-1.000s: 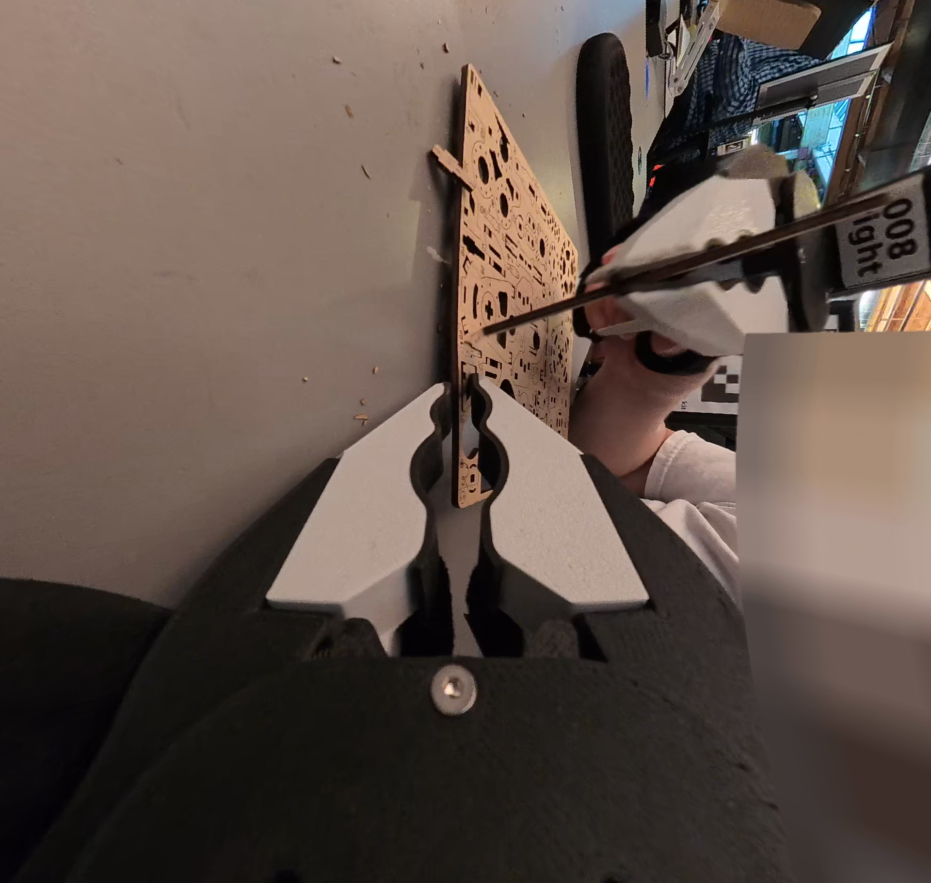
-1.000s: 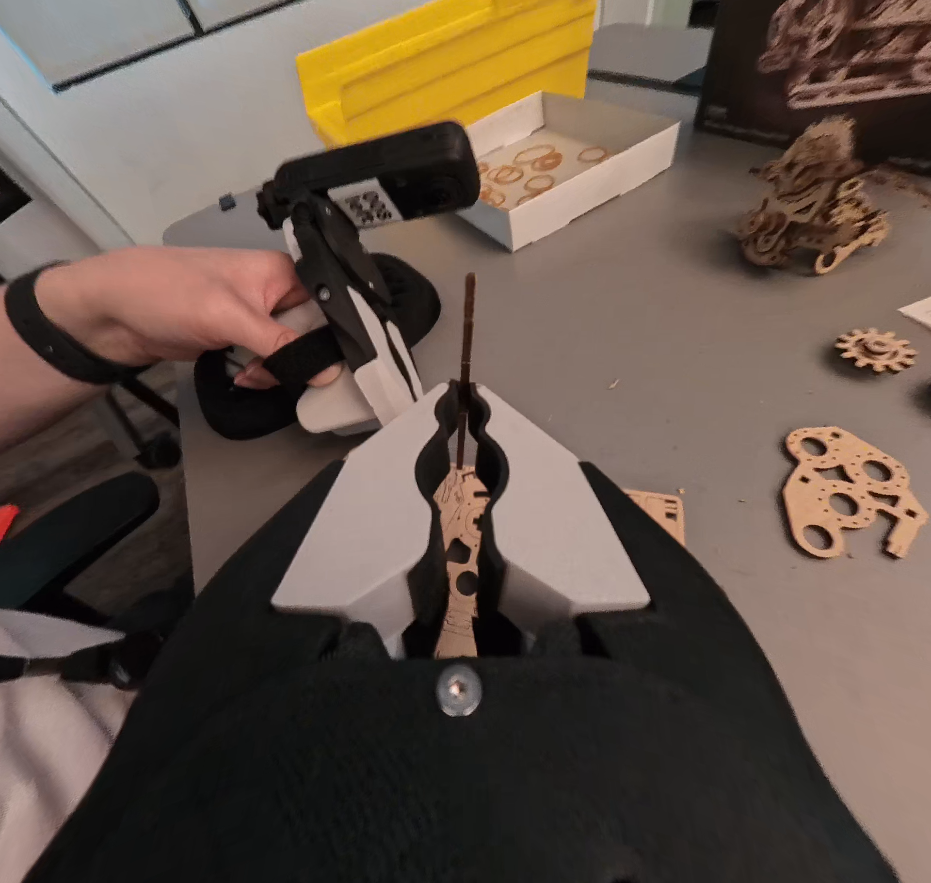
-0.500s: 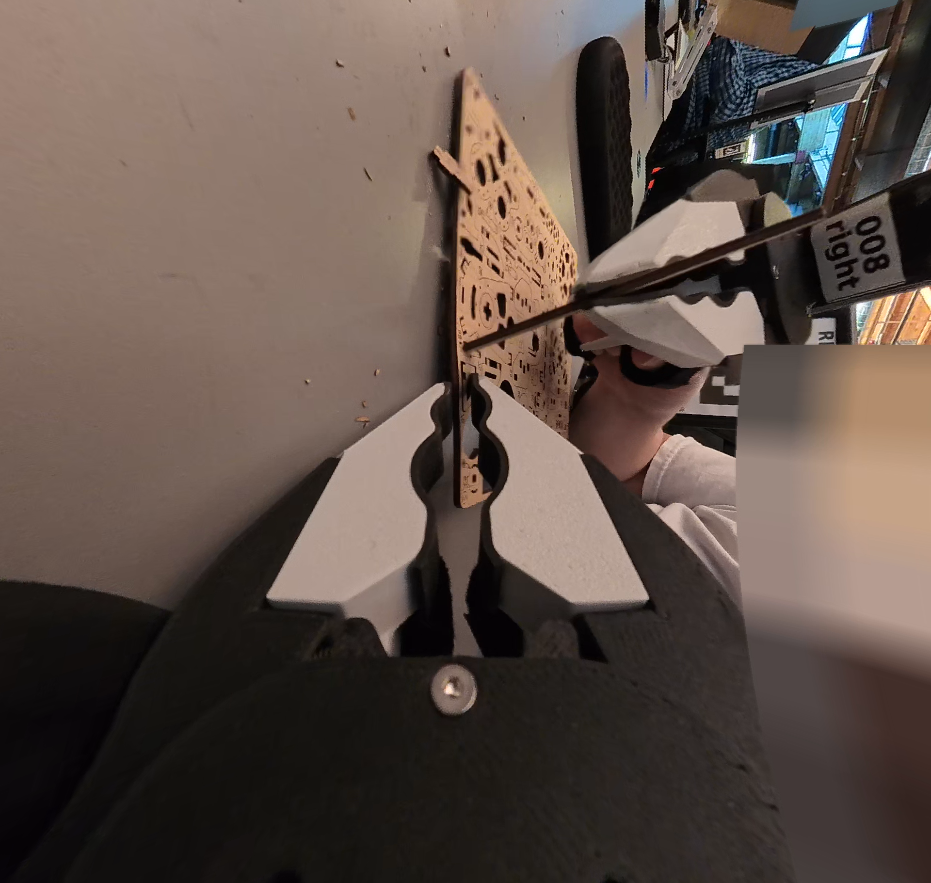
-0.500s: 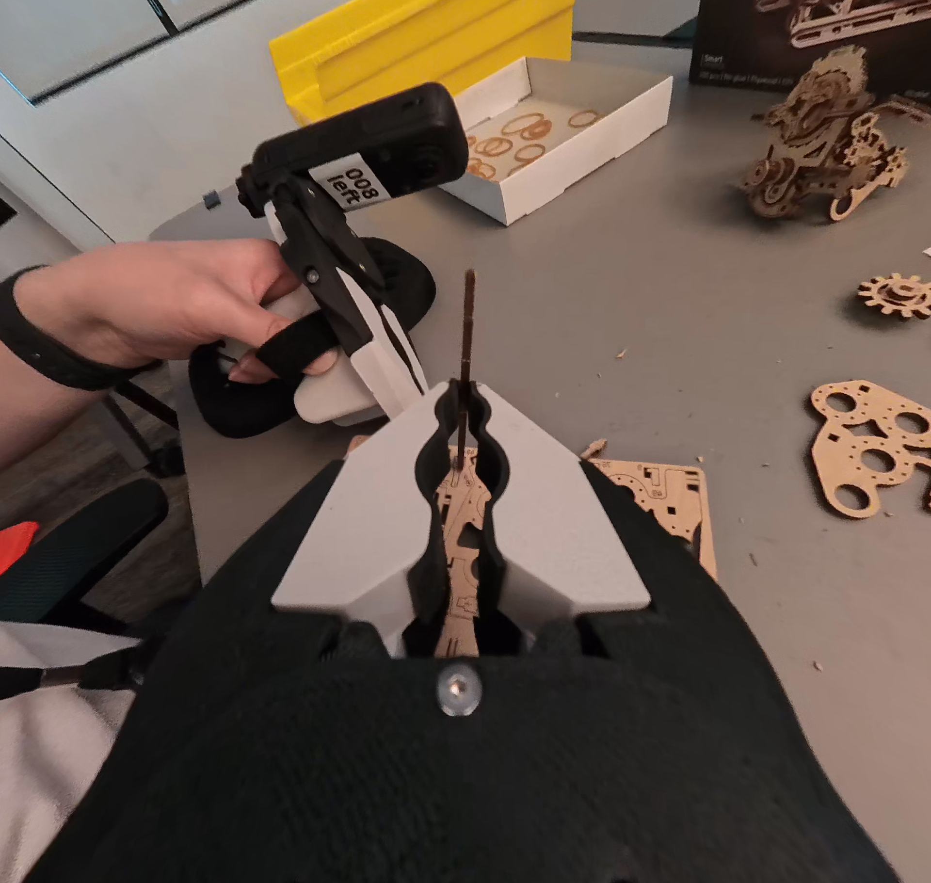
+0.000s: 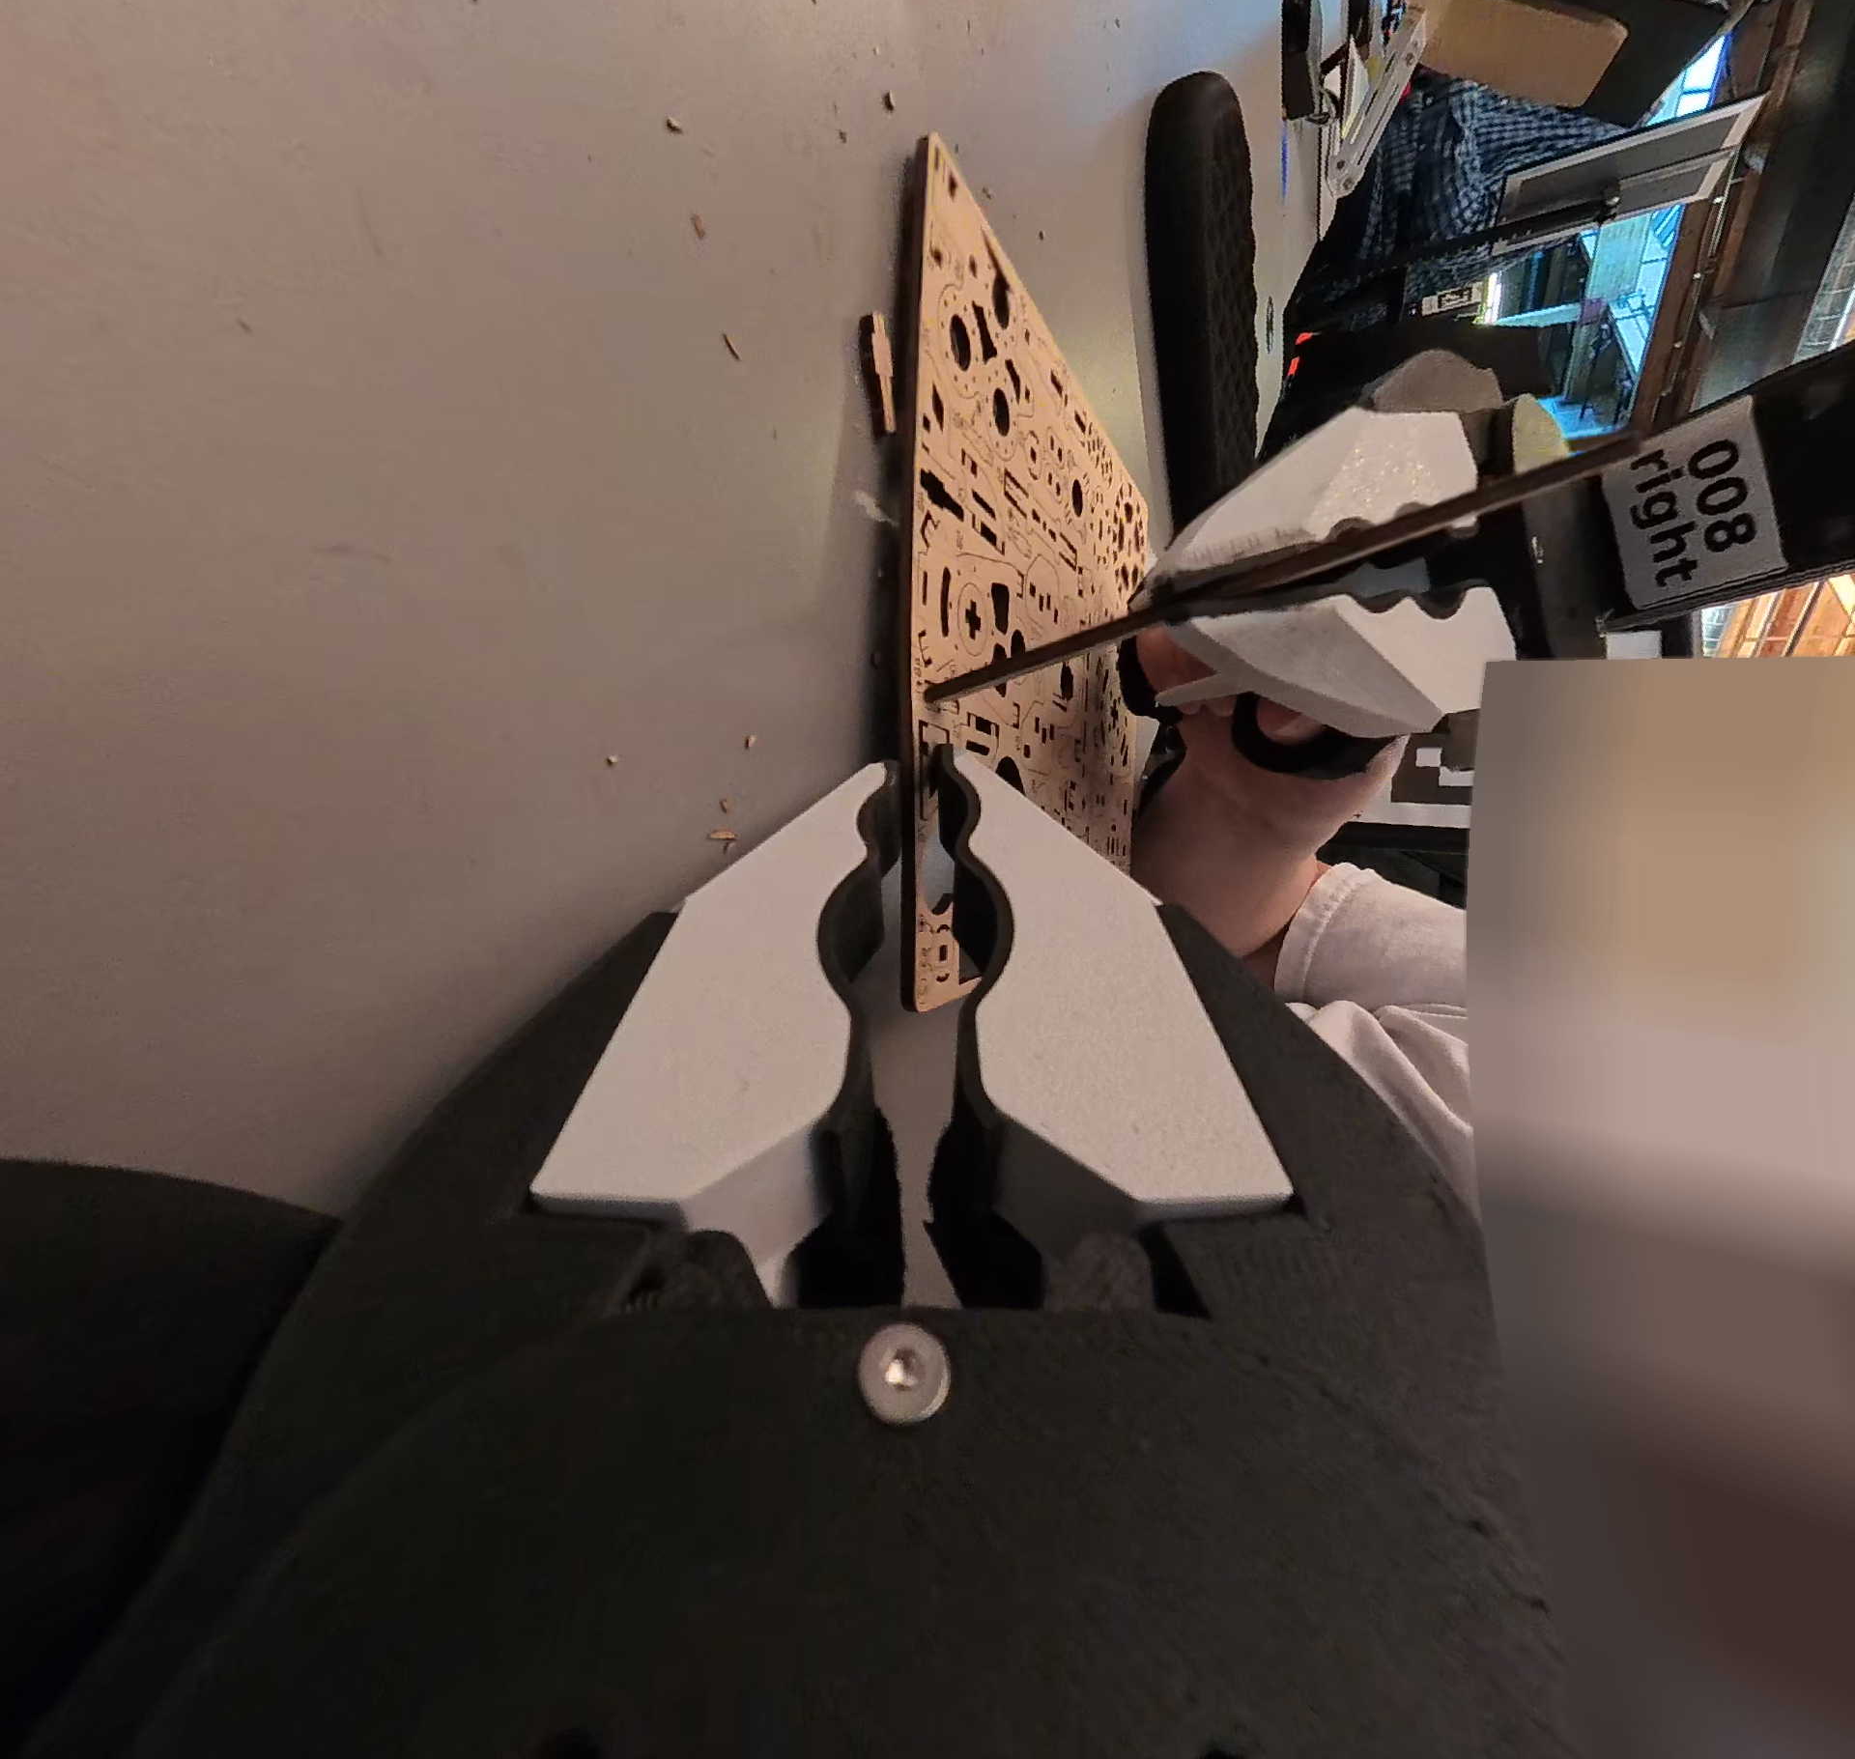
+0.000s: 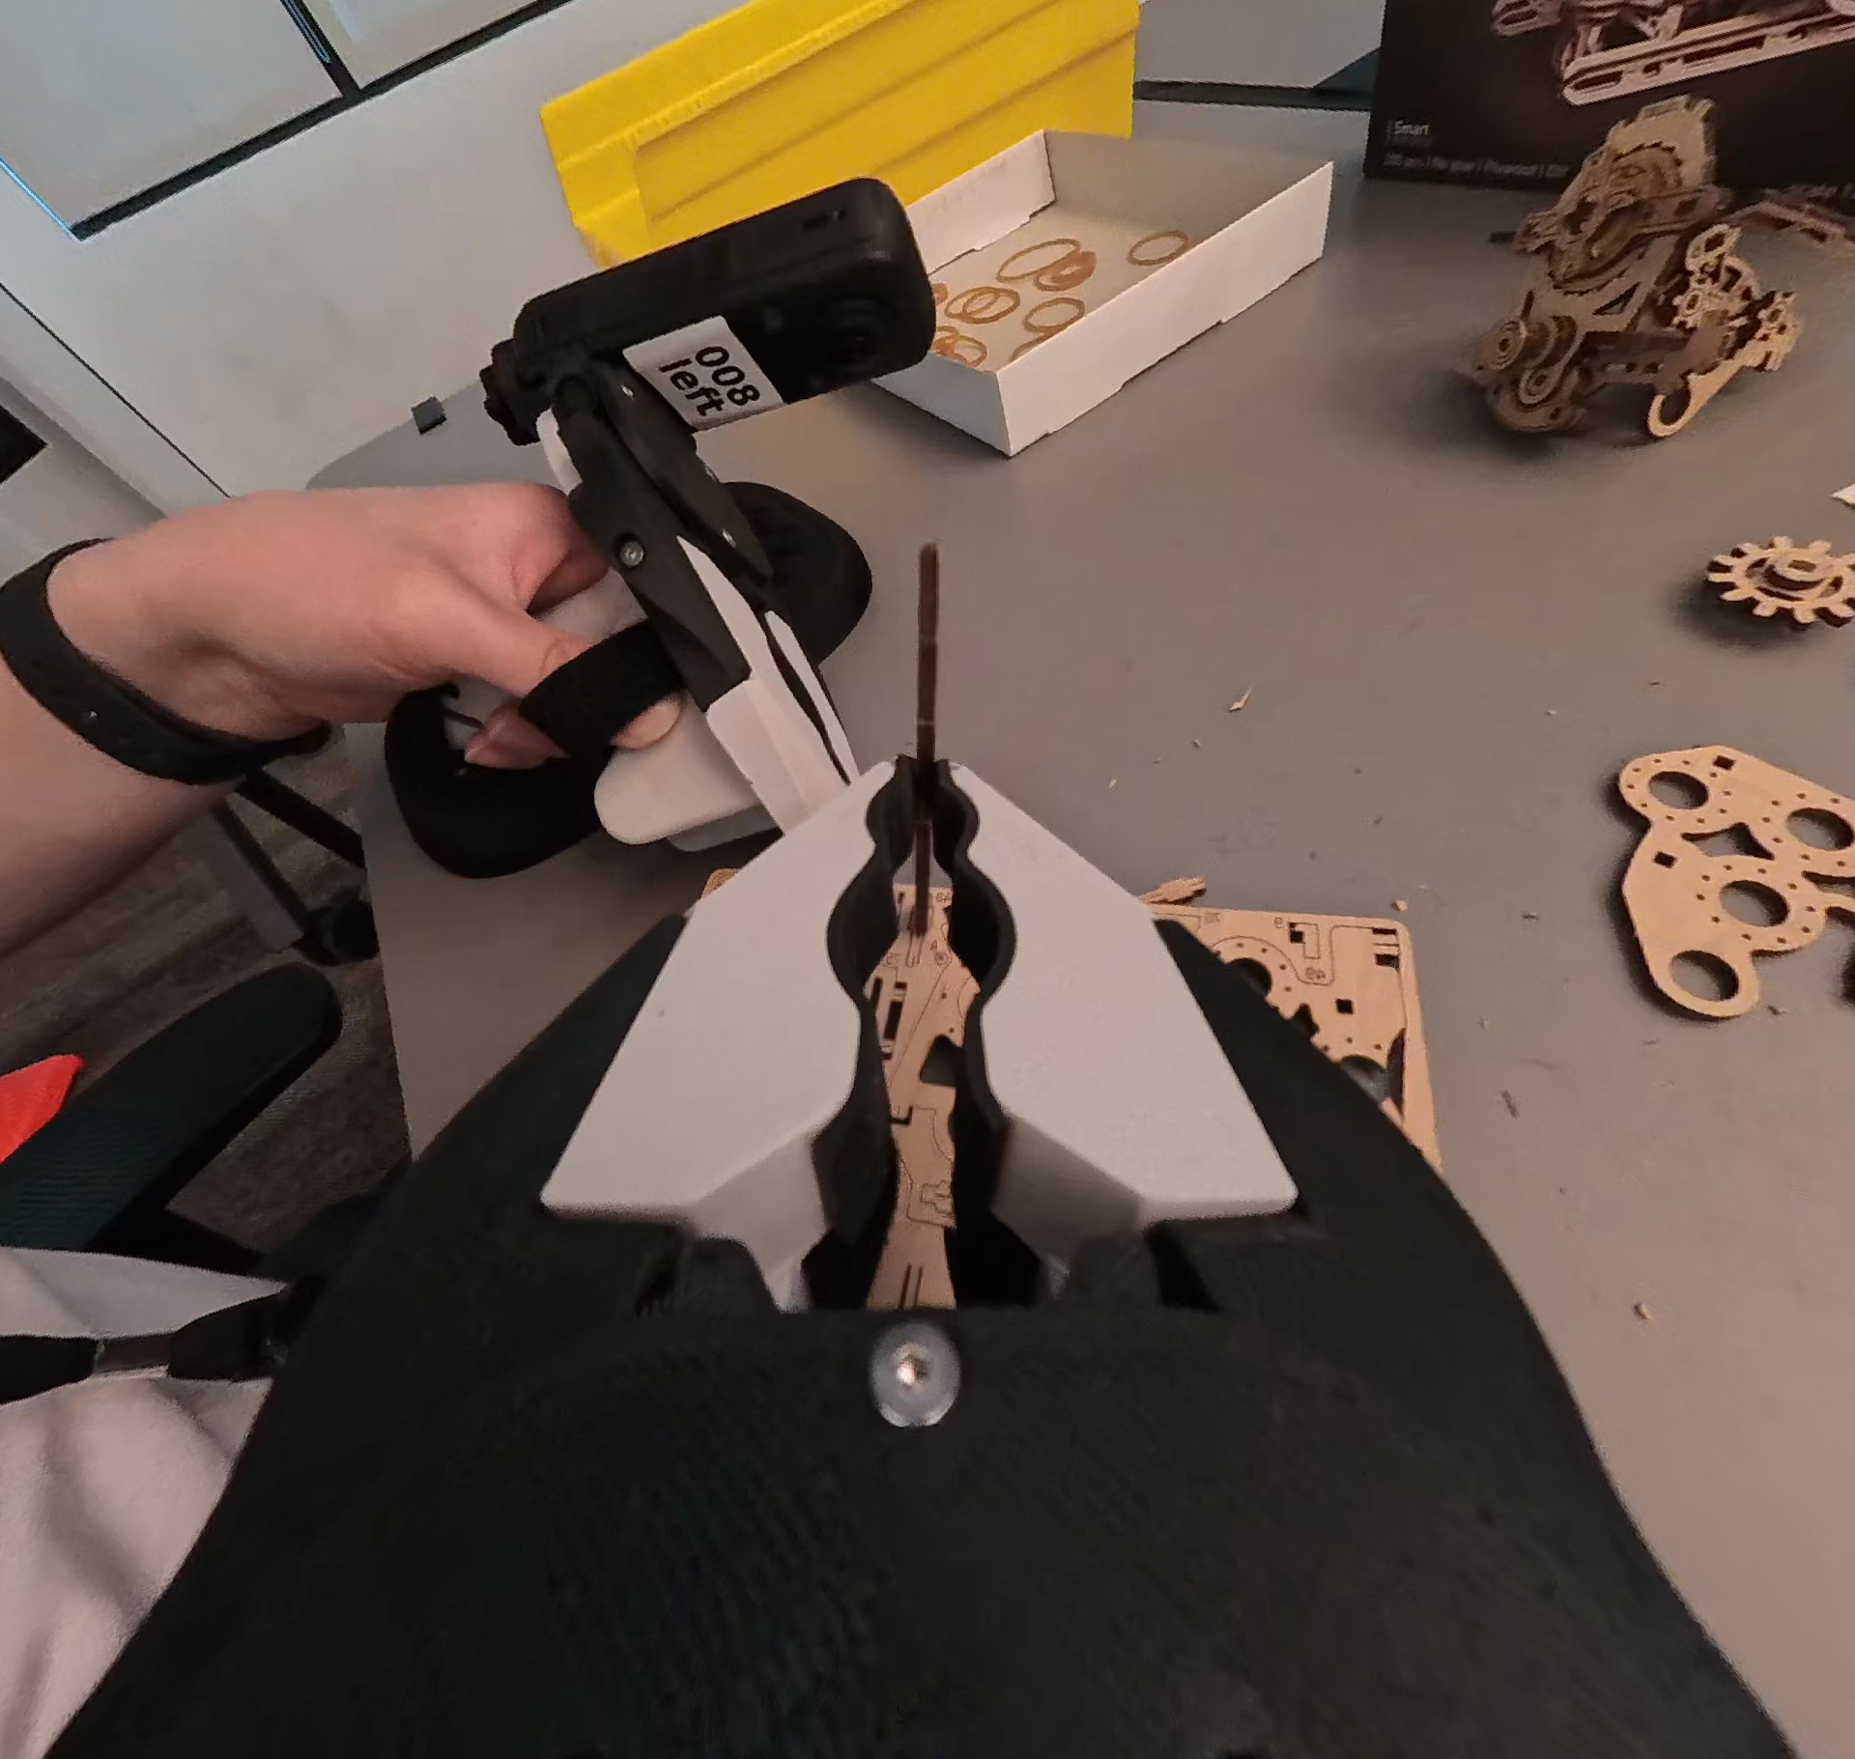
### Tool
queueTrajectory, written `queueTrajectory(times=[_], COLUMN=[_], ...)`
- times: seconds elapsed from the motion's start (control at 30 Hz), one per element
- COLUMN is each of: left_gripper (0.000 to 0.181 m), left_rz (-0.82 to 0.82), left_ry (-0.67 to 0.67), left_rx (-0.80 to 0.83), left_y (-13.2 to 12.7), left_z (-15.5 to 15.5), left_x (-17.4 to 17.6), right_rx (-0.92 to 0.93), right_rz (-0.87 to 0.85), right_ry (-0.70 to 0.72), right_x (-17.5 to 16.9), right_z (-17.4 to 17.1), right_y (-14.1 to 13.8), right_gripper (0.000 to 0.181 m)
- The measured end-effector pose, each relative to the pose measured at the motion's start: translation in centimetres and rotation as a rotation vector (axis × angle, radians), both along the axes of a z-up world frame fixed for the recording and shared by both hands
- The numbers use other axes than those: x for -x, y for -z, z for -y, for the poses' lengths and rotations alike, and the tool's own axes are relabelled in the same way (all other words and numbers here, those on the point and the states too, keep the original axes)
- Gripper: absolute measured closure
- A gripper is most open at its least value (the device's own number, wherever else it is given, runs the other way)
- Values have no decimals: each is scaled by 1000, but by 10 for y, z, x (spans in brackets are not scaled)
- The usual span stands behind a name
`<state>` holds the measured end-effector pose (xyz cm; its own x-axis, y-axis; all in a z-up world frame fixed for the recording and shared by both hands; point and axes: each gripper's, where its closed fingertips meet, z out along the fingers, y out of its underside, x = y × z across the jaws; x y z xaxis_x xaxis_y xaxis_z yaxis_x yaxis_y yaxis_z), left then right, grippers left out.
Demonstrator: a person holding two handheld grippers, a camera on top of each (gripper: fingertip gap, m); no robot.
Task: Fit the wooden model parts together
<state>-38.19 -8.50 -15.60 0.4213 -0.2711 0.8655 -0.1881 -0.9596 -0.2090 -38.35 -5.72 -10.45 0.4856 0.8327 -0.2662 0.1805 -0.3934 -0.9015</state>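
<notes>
Left claw (image 5: 918,788) is clenching the laser-cut sheet (image 5: 1014,547) edge, lying on the surface (image 5: 402,406). Right claw (image 6: 923,777) is gripping a thin dark stick (image 6: 928,647), tip poking the sheet. Best pushing straight and gently, sheet braced.

Soft, even indoor light, moderately bright; daylight glows through windows beyond the wooden sheet (image 5: 1014,547) in the left wrist view; the sheet throws only a faint shadow on the grey table (image 6: 1305,607); wide-angle bending toward the edges; sharp centre, slightly soft corners.
</notes>
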Motion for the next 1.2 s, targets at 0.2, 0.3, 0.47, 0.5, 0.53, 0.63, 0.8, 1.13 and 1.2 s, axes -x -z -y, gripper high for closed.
queueTrajectory(times=[0.2, 0.3, 0.47, 0.5, 0.53, 0.63, 0.8, 1.13, 1.2], left_gripper=[177, 177, 177, 177, 177, 177, 177, 177, 178], left_rz=[0, 1, -1, -1, 0, 1, -1, -10, -11], left_ry=[3, 0, 0, 0, 0, -3, -2, 4, 4], left_rx=[0, 0, 1, 1, 1, -2, -4, -3, -3], left_y=[0, 0, 0, 0, 0, 0, 0, 1, 1], left_z=[0, 0, 0, 0, 0, -1, 0, 1, 1], left_x=[0, 0, 0, 0, 0, 0, 0, 0, 0], right_rx=[5, 4, -25, -49, -71, -93, -84, -106, -109], right_rz=[23, 21, 31, 43, 51, 28, 24, 59, 74], right_ry=[6, 24, 63, 71, 78, 100, 83, 47, 33], right_x=[0, -1, -4, -4, -3, -3, -1, 1, 3], right_z=[3, 2, 2, 3, 3, 1, 0, 1, 0], right_y=[0, 0, 2, 1, 1, 0, 1, 4, 5], right_gripper=[180, 180, 180, 180, 180, 180, 180, 179, 179])
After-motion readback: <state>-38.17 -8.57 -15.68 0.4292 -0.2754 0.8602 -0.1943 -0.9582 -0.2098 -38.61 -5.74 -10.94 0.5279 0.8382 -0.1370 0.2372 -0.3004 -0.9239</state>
